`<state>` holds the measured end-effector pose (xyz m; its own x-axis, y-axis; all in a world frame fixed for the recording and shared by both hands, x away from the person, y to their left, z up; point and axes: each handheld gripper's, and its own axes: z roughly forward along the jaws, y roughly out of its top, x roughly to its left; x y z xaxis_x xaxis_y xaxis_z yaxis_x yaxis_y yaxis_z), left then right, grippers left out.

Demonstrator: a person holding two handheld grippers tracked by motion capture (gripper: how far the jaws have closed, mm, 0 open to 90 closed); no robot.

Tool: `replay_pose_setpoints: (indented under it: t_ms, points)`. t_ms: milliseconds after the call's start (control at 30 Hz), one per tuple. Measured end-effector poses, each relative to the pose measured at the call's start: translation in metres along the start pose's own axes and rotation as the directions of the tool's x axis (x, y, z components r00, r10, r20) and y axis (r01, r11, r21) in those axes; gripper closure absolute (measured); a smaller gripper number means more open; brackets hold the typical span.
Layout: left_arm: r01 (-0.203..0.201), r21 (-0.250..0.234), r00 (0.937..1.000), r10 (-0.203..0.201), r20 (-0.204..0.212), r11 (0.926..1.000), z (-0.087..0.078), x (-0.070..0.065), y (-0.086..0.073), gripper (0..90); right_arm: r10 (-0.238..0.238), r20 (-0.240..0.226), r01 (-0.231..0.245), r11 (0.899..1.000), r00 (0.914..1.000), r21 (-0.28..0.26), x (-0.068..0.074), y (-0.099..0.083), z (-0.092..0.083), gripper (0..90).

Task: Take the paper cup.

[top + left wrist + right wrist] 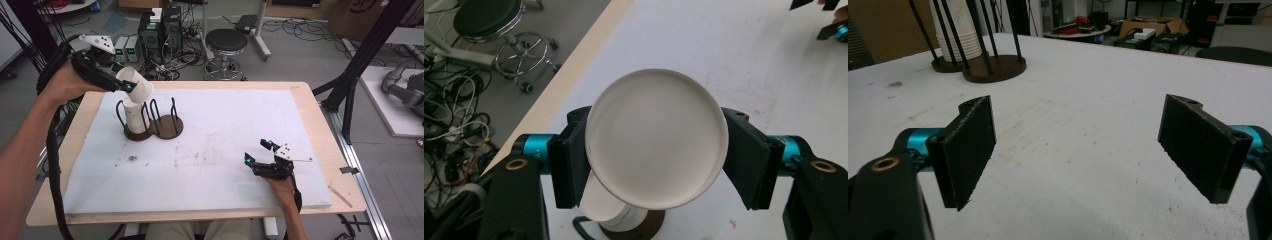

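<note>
White paper cup (656, 150) sat clamped in my left claw (131, 86), lifted just above the cup stack (133, 116) in the wire holder (150, 120); my right claw (259, 152) rested on the surface (225, 150), jaws apart.

cardboard box (357, 12): part of a large dark print at the far right of the high view, cut off by the frame, not readable
stacked cups (955, 31): faint coloured pattern, no letters to make out
lower cup (621, 216): a dark printed line near its rim, too small to read
elsewhere: nothing legible
</note>
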<state>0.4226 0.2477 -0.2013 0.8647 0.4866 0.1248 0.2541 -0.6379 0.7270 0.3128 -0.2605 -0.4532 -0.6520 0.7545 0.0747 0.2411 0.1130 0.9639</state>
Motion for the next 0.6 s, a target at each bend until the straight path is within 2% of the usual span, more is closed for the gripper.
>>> replay_pose_setpoints:
  t_ms: [100, 267, 600]
  points:
    - [-0.006, -0.025, 0.9997, 0.006, 0.022, 0.9997, 0.002, -0.008, -0.001, 34.2, 0.001, -0.003, -0.001, 1.0, 1.0, 0.002, 0.0, 0.0, 0.0, 15.7]
    - [-0.019, -0.05, 0.9994, 0.02, 0.028, 0.9986, 0.004, -0.018, 0.001, 34.2, 0.0, -0.003, 0.0, 1.0, 1.0, 0.0, 0.0, 0.0, 0.0, 15.7]
    - [-0.031, -0.149, 0.9962, 0.043, 0.075, 0.9884, 0.01, -0.046, 0.004, 34.3, -0.002, -0.004, 0.002, 1.0, 1.0, 0.001, 0.0, 0.0, 0.0, 15.7]
